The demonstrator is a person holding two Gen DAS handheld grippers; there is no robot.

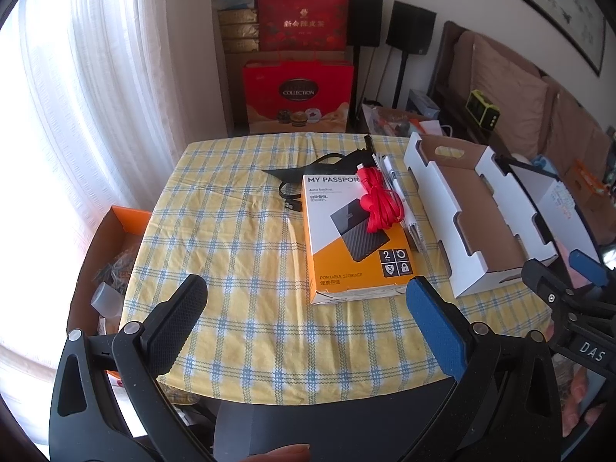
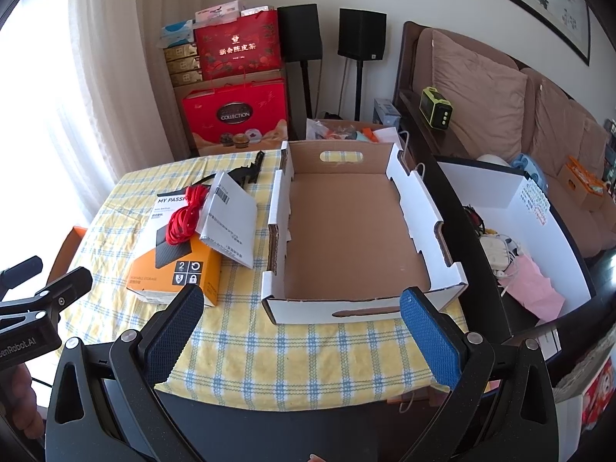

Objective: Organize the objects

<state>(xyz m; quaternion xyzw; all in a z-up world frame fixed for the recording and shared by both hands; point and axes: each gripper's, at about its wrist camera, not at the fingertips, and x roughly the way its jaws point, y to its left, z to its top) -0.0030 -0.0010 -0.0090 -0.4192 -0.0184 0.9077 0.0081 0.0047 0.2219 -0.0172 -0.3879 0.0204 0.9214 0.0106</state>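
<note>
Both claws hang spread wide with nothing between their pads: the left gripper (image 1: 306,310) over the checked tablecloth (image 1: 238,238), the right gripper (image 2: 302,317) at the near wall of the empty cardboard tray (image 2: 346,223). From the left claw, the hard-drive box (image 1: 354,238) lies at one o'clock, a red cable (image 1: 379,202) coiled on it, the tray at two o'clock.

red gift bags (image 2: 235,115) | speakers (image 2: 362,32) | sofa (image 2: 500,88) | curtain (image 1: 88,77)
</note>
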